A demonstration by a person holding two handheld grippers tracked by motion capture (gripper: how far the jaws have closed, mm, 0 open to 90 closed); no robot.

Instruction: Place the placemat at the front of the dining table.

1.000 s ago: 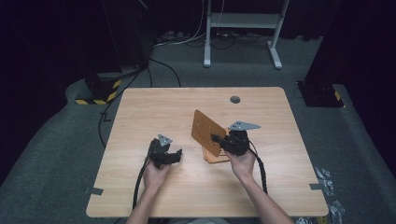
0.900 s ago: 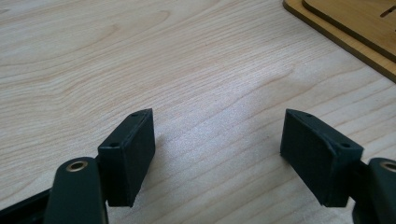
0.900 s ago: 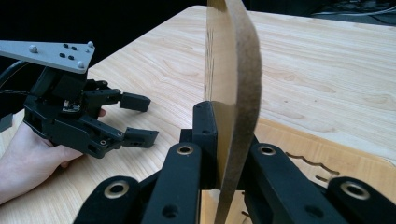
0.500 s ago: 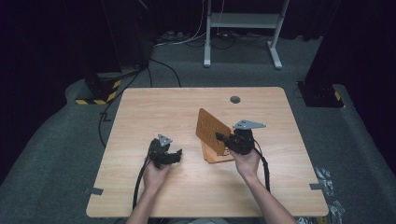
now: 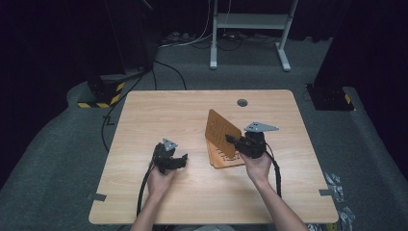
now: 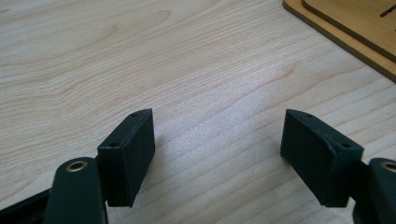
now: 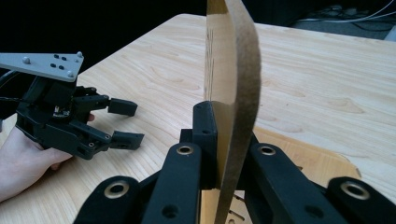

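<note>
The right gripper is clamped on the edge of a thin brown board, its jaws pressed flat against both faces, as the right gripper view shows, where the board rises edge-on from between the jaws. In the high view this board stands tilted up off the table, leaning away from the right gripper, with its lower edge over a second board that lies flat on the table. The held board sits just left of the right gripper's body and directly above the flat board. The left gripper rests low on the table, well to the left of the flat board, its jaws spread apart with nothing but bare wood between them. In the left gripper view the flat board's corner lies beyond the jaws, clear of them. The right gripper view shows the left gripper held in a hand, apart from the held board.
</note>
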